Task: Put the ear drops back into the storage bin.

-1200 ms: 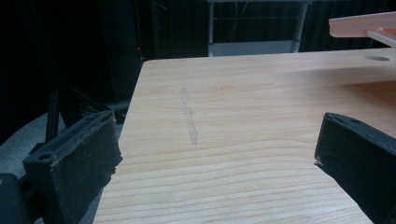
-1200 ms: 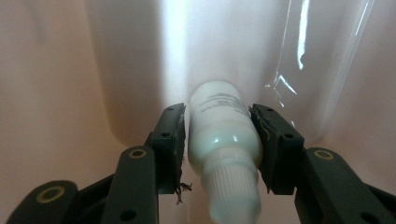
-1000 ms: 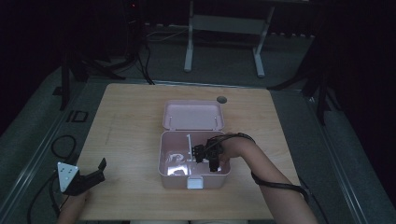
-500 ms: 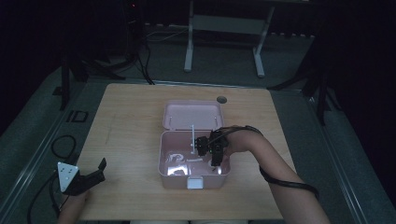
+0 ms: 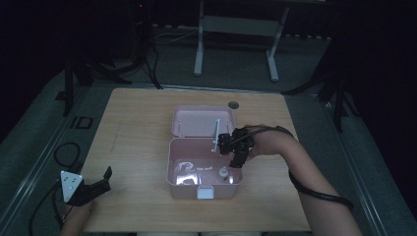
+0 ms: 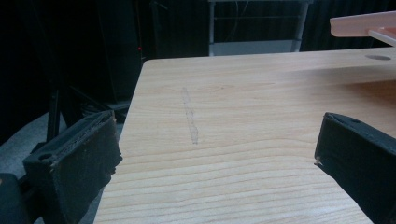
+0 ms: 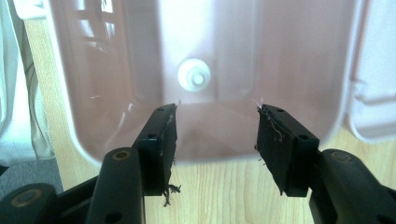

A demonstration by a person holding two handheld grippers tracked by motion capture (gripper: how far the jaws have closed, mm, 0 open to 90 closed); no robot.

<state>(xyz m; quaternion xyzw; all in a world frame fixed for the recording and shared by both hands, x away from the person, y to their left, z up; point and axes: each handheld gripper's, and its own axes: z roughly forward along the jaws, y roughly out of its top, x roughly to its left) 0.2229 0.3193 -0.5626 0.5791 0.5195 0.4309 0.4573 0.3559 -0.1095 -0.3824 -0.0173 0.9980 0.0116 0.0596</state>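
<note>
Below the right gripper (image 7: 215, 135), a small white round plastic cap (image 7: 194, 75).
It lies apart on the pink plastic box's (image 7: 299, 56) floor; the jaws, just opening, hold nothing.

Your right gripper (image 5: 235, 150) has lifted out of the pink box (image 5: 173, 164): a second ago it reached down inside near the box floor, half a second ago it was partway up, and now it hangs above the right part of the box, near the rim, with your forearm raised along with it. Its jaws have just been opening, and they now stand apart with nothing between them. The small white piece (image 7: 194, 75) lies free on the box floor below the jaws, seen in the right gripper view, where earlier the gripper was down over that spot
</note>
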